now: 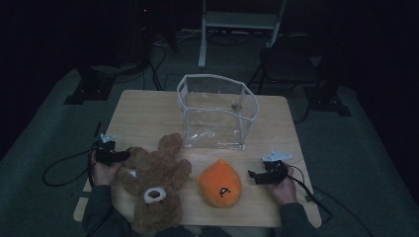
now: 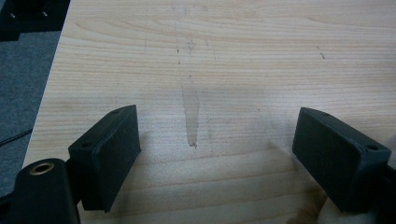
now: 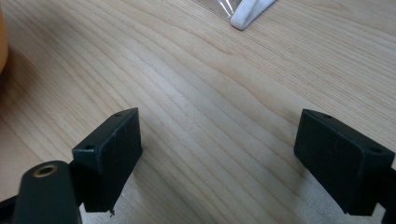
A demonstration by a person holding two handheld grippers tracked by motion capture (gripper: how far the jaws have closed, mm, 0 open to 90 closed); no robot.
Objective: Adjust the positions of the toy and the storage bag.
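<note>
Brown teddy bear (image 1: 155, 182) just beside left claw (image 1: 123, 156); jaws wide, empty.

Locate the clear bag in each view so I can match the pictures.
High view: the clear bag stands open at the table's far middle, behind both plush toys.
Left gripper view: not in this picture.
Right gripper view: its white-trimmed bottom corner pokes in at the top edge.
Shared landmark: the wooden table, whose grain runs under both grippers' jaws.

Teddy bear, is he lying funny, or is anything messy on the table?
The brown plush teddy bear lies flat on his back, head hanging over the wooden table's near edge. A faint streak stains the wood. Nothing looks spilled or broken.
</note>
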